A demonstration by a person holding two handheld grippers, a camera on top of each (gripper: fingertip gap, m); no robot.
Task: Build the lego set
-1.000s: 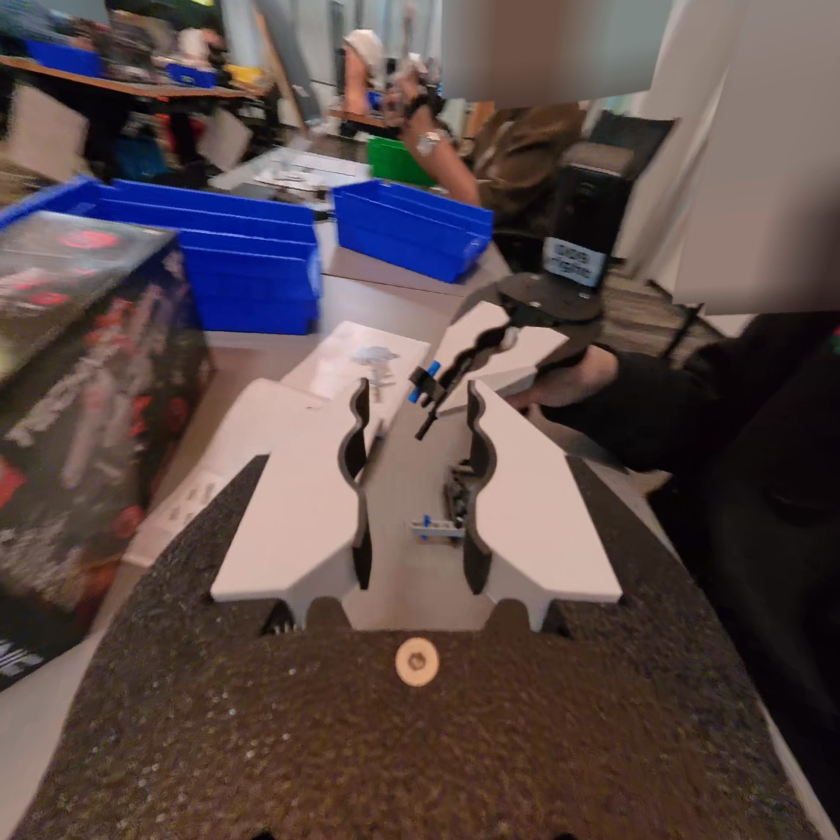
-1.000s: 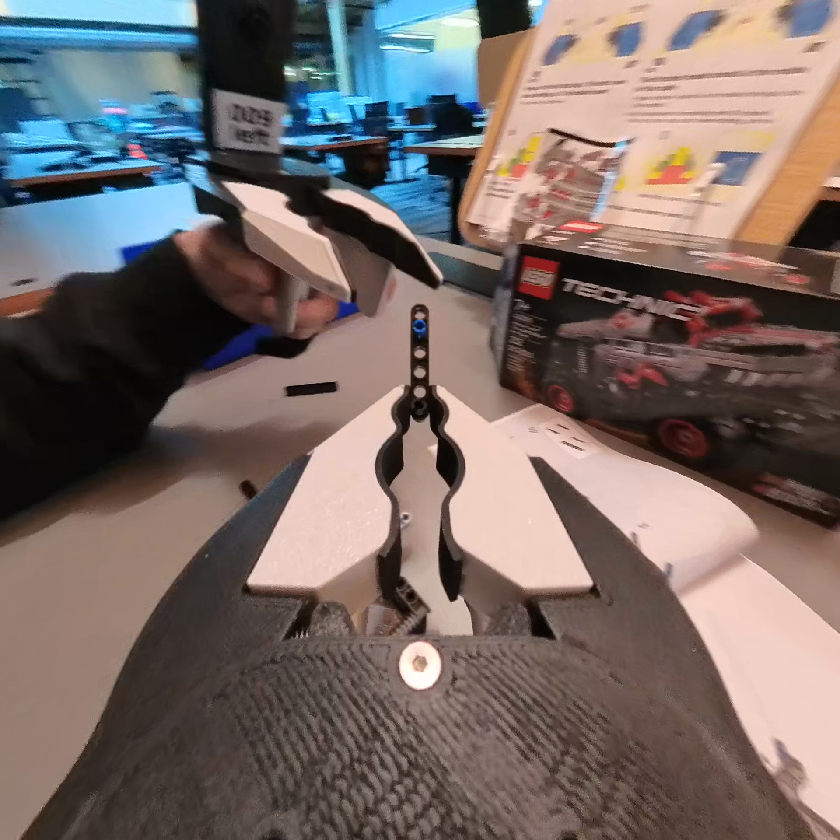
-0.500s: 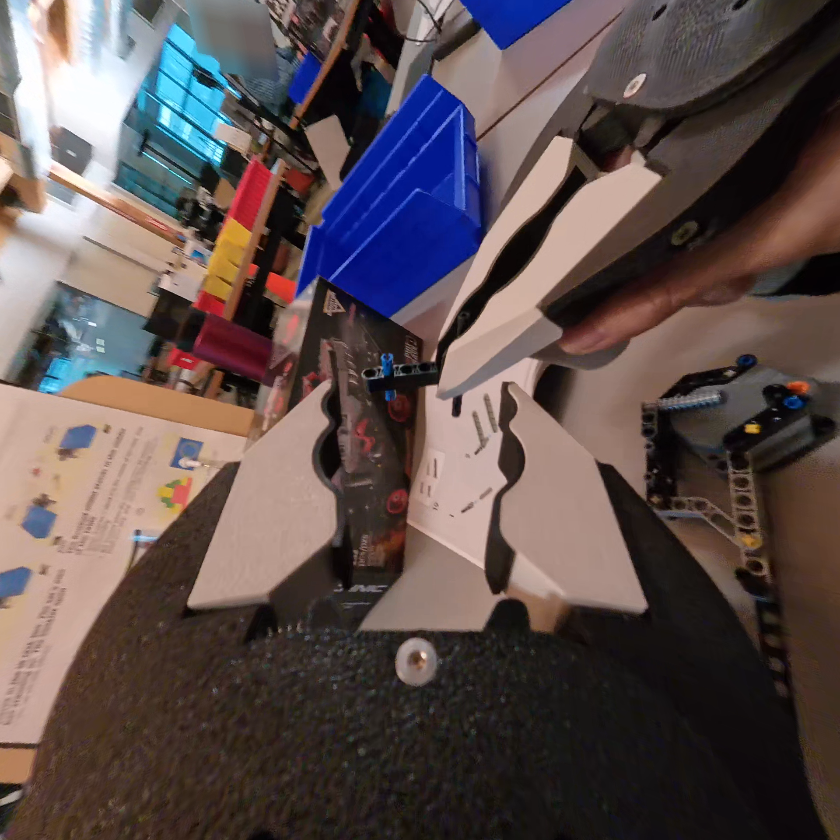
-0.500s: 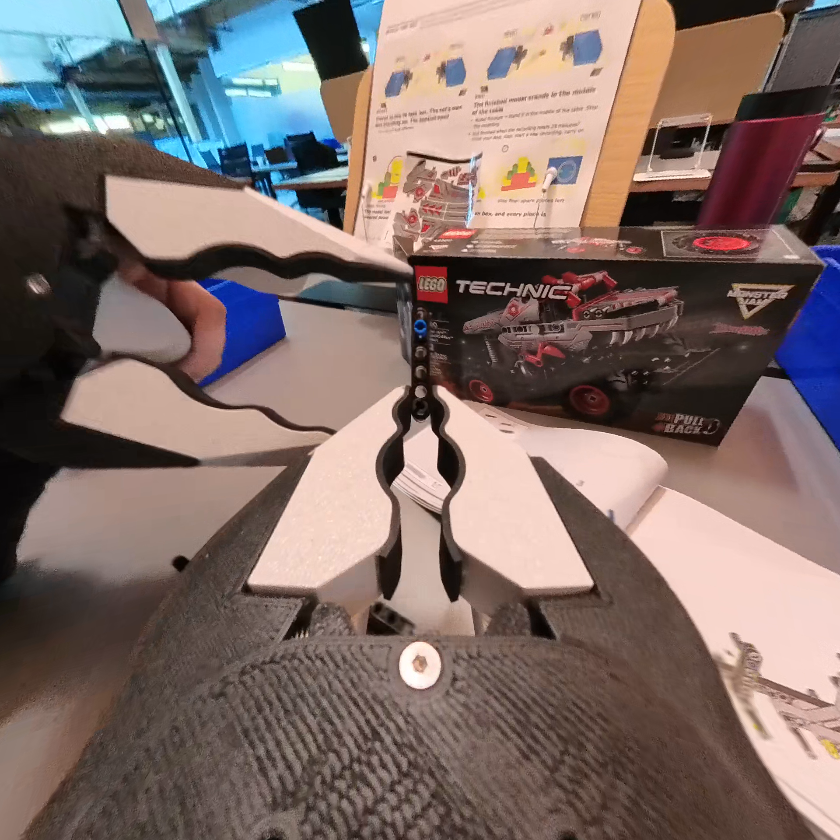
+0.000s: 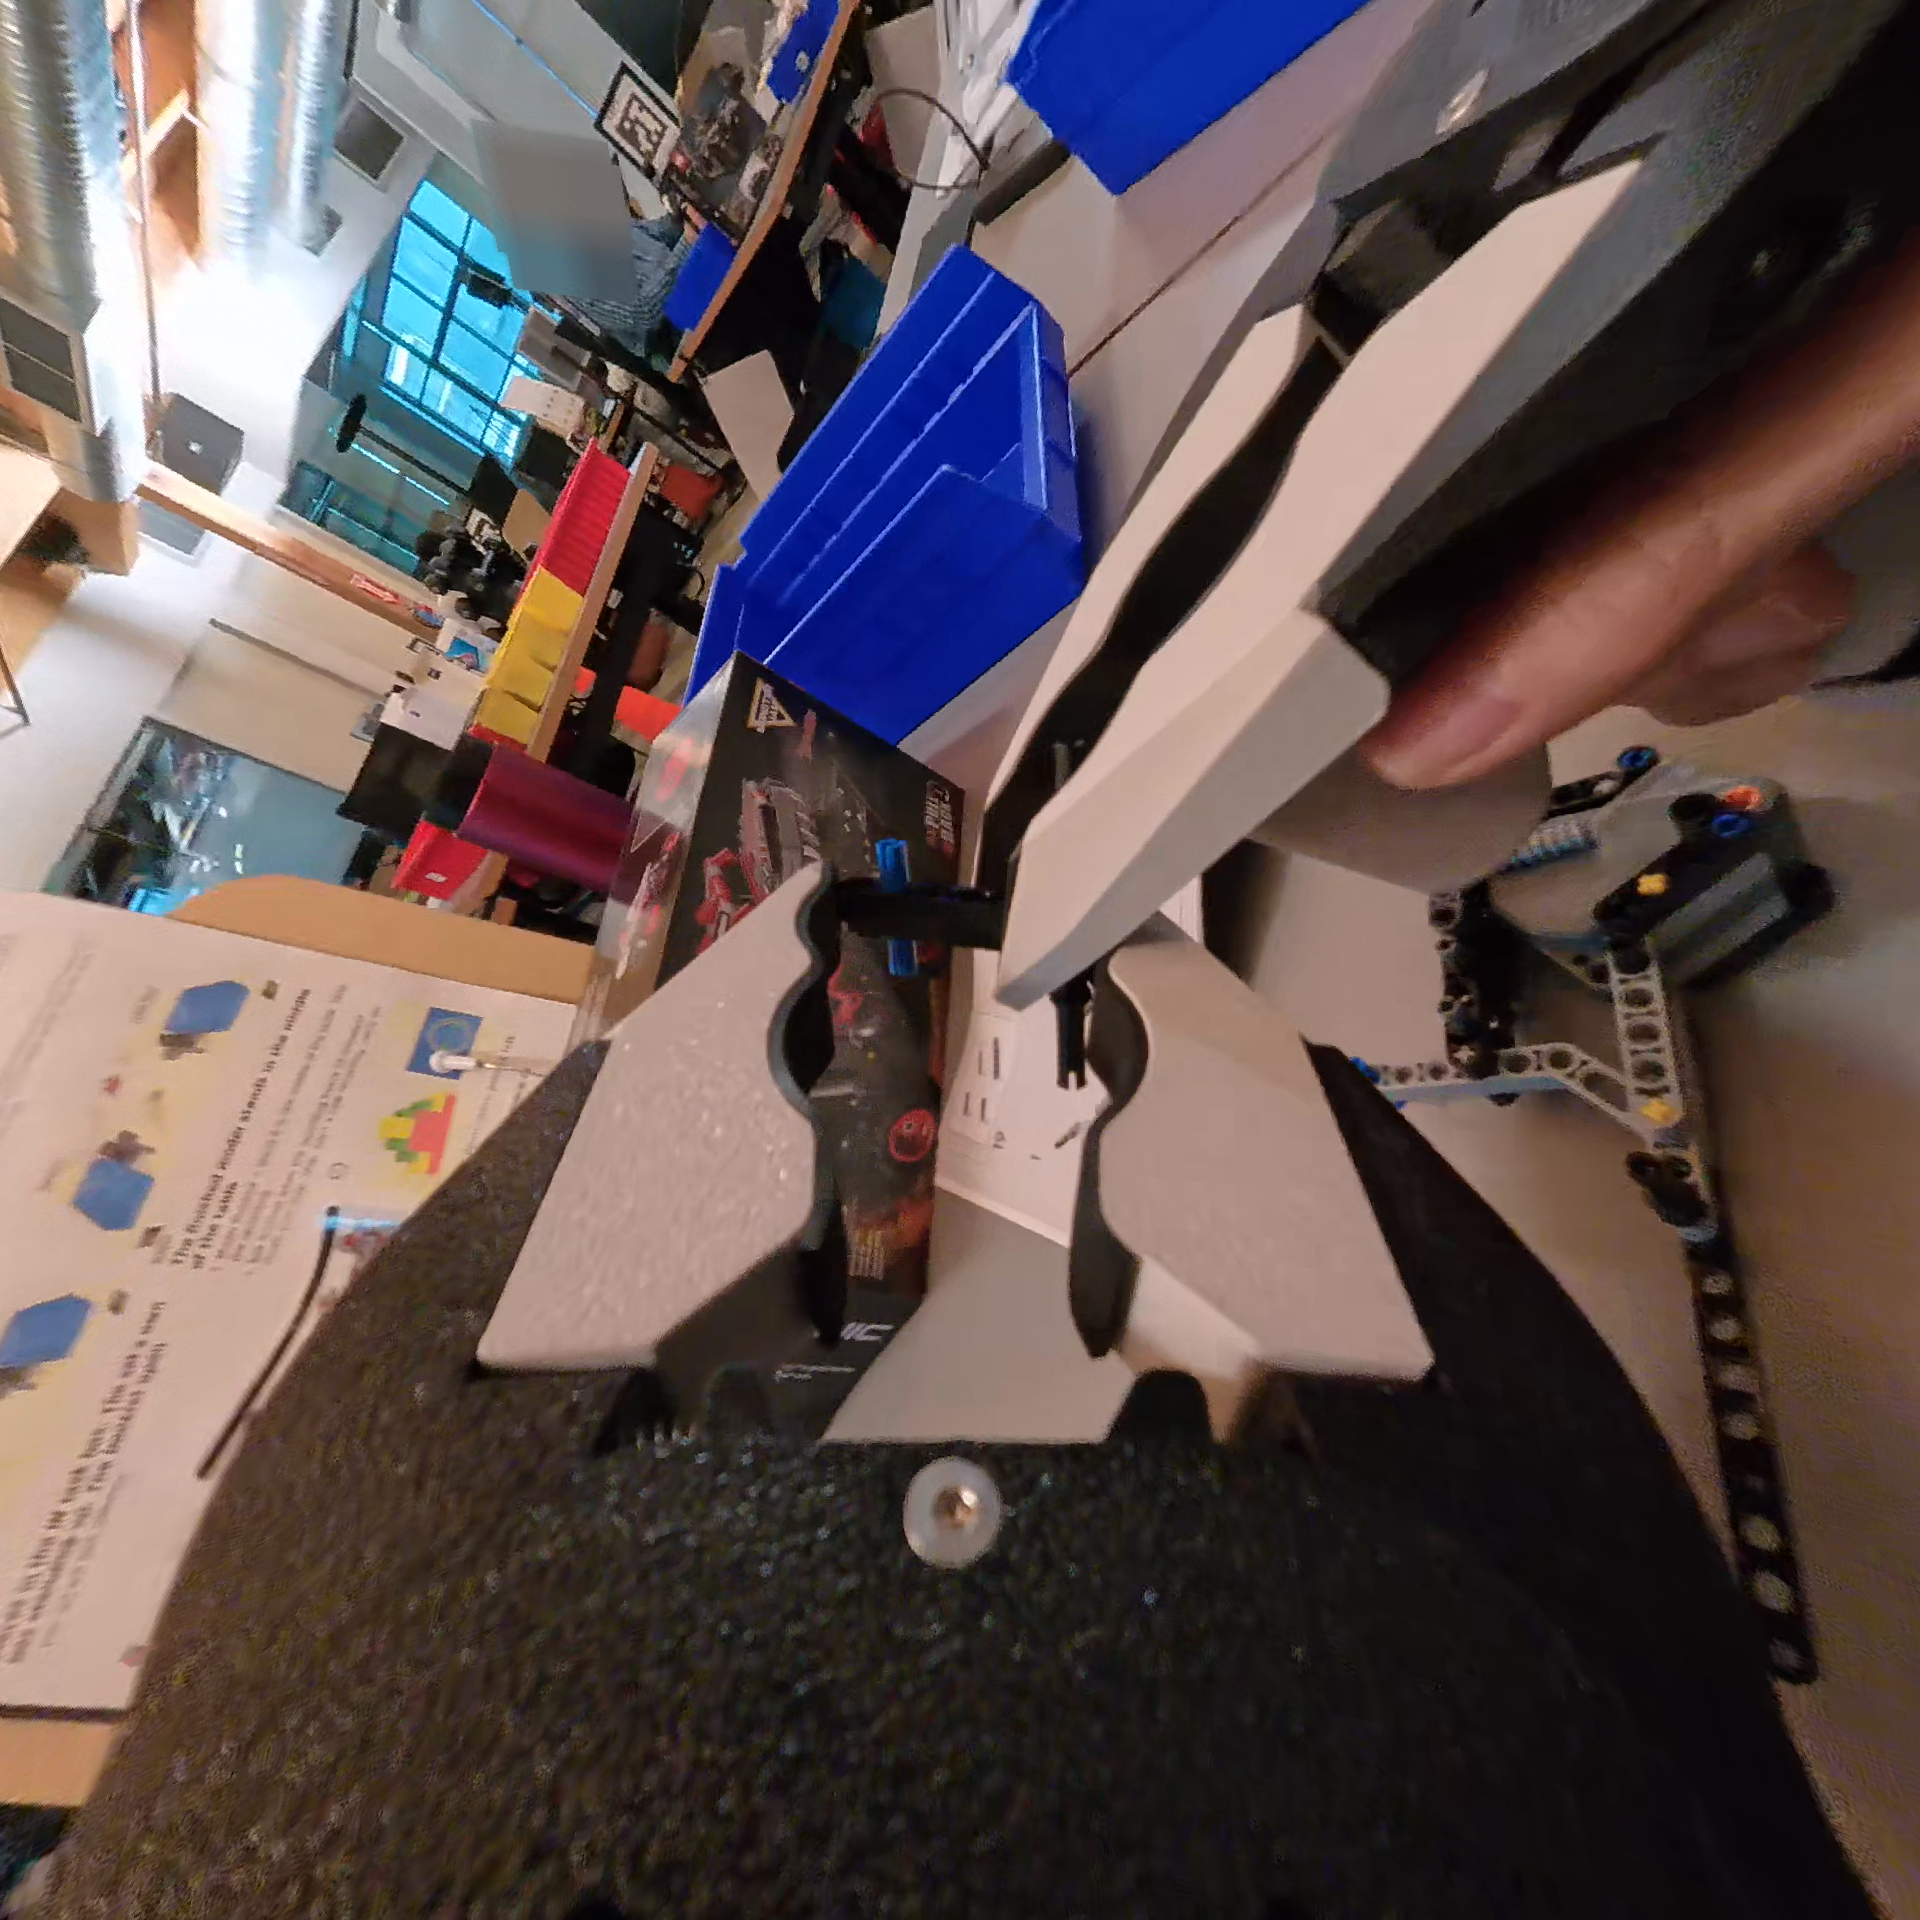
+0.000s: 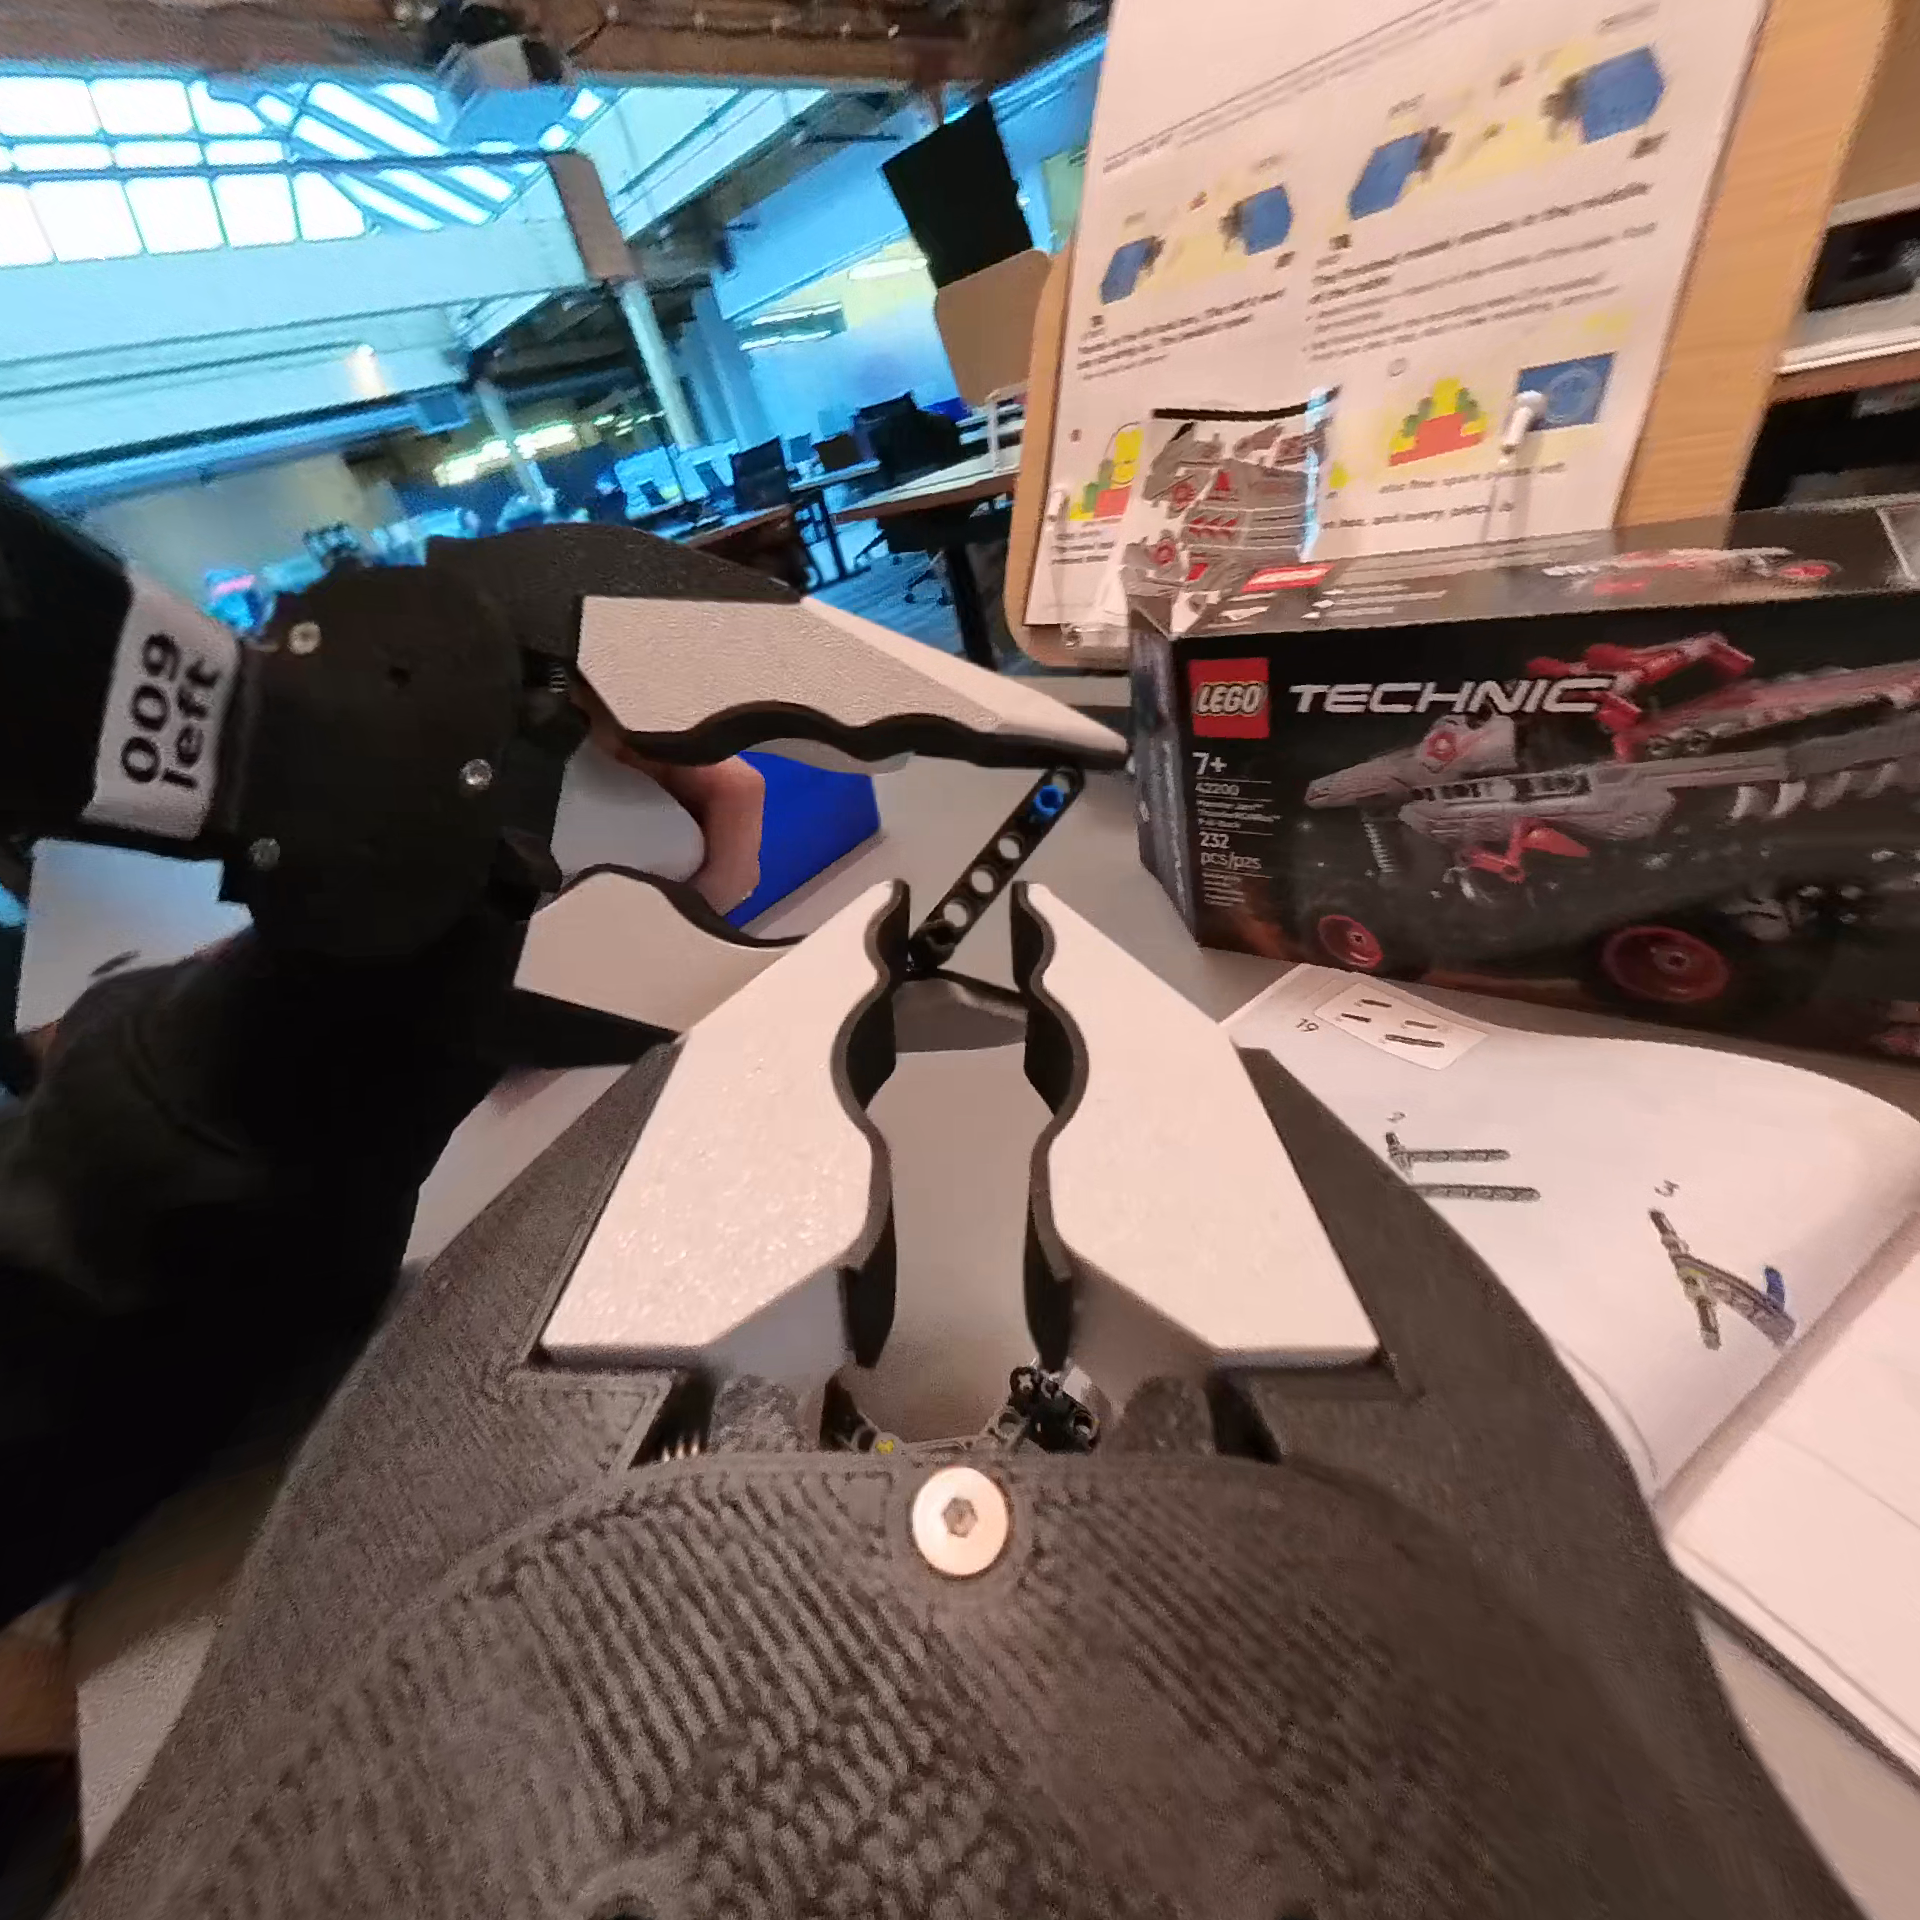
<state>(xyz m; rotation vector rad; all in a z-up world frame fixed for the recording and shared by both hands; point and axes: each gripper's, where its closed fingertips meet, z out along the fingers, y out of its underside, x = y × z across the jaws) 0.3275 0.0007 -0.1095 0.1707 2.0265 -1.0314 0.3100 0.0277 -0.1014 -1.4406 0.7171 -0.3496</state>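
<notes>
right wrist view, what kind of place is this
Probably a large open-plan office or lab used as a build workspace: rows of desks and chairs run far back under skylights, and a kit box and open booklet lie on the near table.

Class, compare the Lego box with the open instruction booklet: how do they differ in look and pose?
The Lego box is dark with a red-and-grey truck pictured; the instruction booklet is white with small part drawings. The box stands upright; the booklet lies open and flat. Both rest on the table.
</notes>
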